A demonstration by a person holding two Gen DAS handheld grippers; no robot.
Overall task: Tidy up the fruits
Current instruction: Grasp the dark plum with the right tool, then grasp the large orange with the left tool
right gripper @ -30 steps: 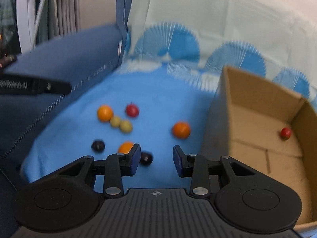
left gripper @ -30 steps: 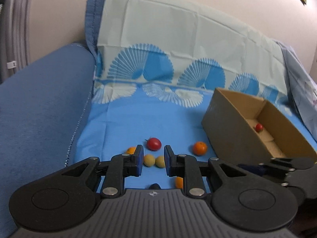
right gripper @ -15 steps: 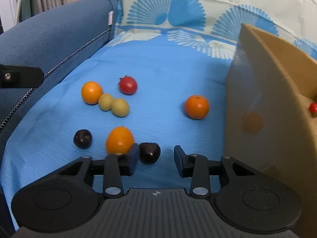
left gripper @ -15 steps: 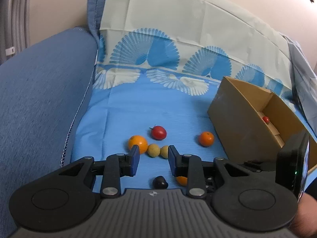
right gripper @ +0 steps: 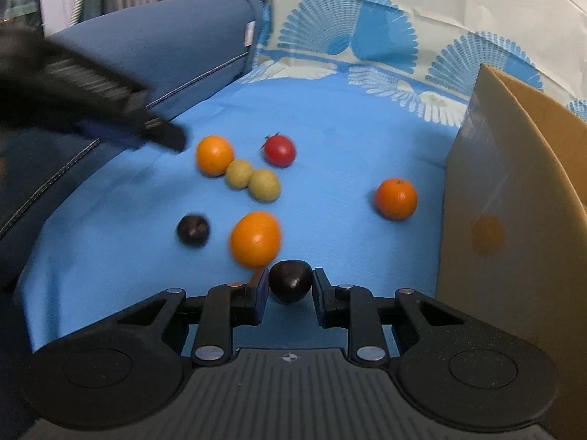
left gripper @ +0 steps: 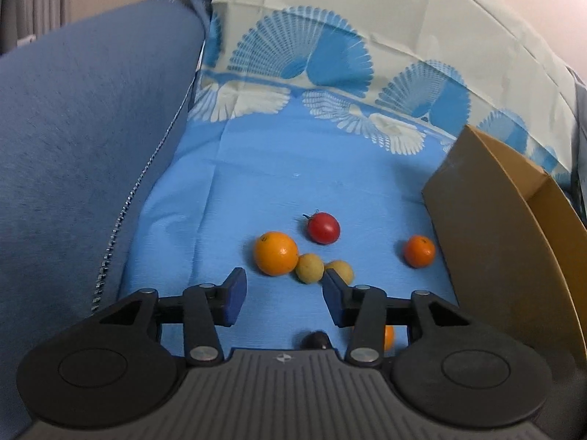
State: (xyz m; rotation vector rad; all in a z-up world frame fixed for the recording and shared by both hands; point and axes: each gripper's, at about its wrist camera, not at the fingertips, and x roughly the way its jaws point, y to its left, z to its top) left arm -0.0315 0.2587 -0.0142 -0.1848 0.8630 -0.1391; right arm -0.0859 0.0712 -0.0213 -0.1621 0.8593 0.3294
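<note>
Loose fruits lie on a blue cloth. In the right wrist view my right gripper has its jaws closed against a dark plum. Just beyond it is an orange; a second dark plum lies to the left. Farther back are another orange, two yellow-green fruits, a red tomato and a small orange. In the left wrist view my left gripper is open and empty, just short of an orange and the yellow-green fruits.
A cardboard box stands at the right, its brown wall close to the small orange. A blue sofa arm rises on the left. The patterned cloth covers the backrest. My left gripper shows blurred at the left of the right wrist view.
My right gripper has moved forward and closed its jaws around the near dark plum. My left gripper has opened wider and moved closer to the left orange and the yellow-green fruits.
</note>
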